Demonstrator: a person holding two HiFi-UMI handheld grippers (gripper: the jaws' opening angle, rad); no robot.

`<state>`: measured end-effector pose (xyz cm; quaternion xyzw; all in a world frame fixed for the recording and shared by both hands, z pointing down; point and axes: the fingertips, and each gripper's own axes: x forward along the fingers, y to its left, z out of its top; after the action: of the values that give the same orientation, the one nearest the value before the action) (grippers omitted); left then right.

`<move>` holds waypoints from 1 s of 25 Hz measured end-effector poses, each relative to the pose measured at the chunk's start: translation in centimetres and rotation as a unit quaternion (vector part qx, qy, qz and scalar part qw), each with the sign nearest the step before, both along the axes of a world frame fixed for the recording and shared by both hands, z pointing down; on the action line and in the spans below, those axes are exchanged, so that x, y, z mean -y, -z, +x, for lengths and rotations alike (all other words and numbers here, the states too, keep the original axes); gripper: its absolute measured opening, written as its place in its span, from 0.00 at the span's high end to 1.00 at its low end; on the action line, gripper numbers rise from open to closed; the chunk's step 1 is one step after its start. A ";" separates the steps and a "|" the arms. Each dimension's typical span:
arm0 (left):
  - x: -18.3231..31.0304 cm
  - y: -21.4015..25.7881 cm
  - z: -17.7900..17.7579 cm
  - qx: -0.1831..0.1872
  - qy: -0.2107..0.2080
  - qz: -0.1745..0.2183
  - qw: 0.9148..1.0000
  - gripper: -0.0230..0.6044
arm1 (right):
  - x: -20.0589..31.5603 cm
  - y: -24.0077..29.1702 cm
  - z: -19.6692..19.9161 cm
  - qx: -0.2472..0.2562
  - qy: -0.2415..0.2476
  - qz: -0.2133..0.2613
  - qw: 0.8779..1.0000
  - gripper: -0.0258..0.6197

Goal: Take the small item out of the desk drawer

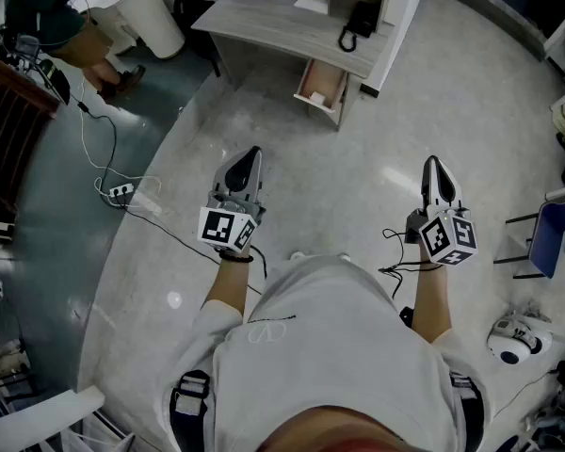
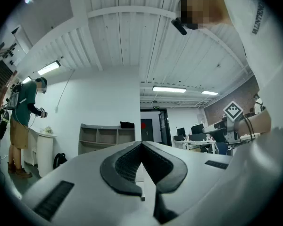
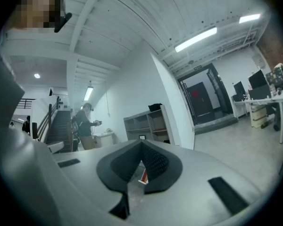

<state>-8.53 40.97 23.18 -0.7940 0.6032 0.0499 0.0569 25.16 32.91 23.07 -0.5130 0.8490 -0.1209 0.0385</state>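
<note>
Ahead, the desk drawer (image 1: pixel 328 75) stands pulled out from under the desk (image 1: pixel 282 26), its long axis running toward the person. A reddish small item (image 1: pixel 315 95) lies near its front, too small to tell its heading. The left gripper (image 1: pixel 253 153) and right gripper (image 1: pixel 432 162) are well short of it, jaws together, empty.

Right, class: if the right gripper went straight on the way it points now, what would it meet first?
Nothing close: the right gripper faces open floor, then probably the desk with its shelf unit, near the open drawer; depth is unclear.
</note>
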 end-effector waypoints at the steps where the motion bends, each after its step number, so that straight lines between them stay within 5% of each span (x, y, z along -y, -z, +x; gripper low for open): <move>1: 0.1 0.0 0.0 -0.001 -0.001 -0.001 1.000 0.97 | 0.1 0.1 -0.1 0.000 0.001 0.000 1.000 0.96; 25: -1.8 -1.4 -3.4 -0.026 -0.011 -0.013 1.000 0.97 | -1.9 1.4 -4.0 -0.030 -0.002 0.029 0.999 0.96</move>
<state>-11.96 42.73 24.55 -0.7998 0.5962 0.0636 0.0302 21.12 34.81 21.69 -0.5164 0.8521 -0.0806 0.0279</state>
